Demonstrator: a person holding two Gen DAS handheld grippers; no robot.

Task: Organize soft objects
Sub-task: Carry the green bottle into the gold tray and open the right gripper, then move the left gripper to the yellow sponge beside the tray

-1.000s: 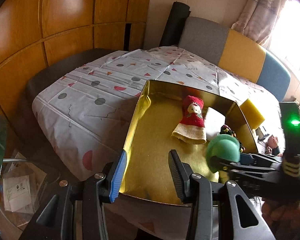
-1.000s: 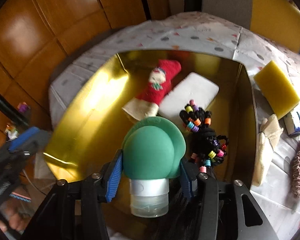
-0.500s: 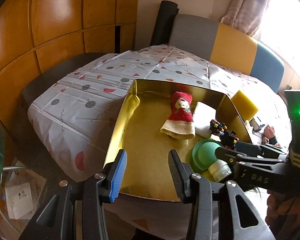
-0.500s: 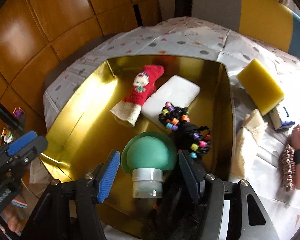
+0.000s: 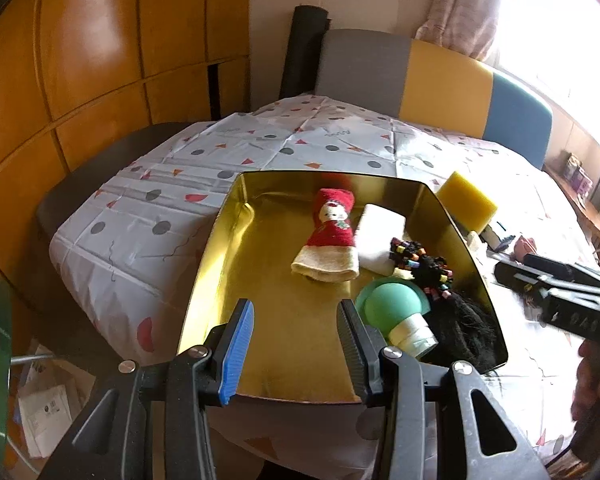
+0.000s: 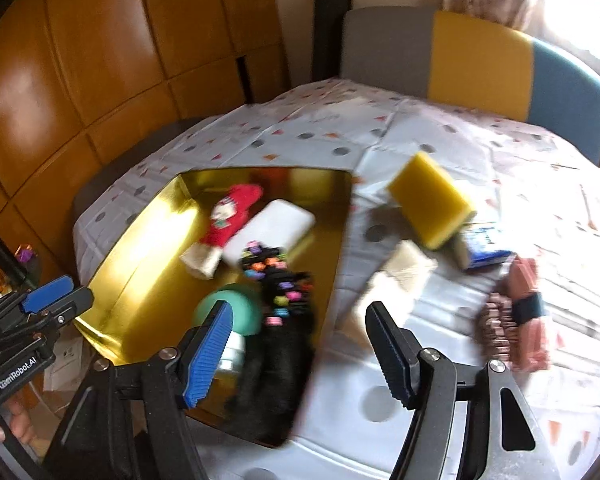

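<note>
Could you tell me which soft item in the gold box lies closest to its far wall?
The red Santa sock; the white sponge, beaded hair piece and green bottle lie nearer.

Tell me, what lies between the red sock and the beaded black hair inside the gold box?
A white block lies between the red sock and the beaded hair, clearest in the left wrist view.

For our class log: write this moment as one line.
right tongs: open, empty, just widened | green bottle: lying in gold tray | left tongs: open, empty
</note>
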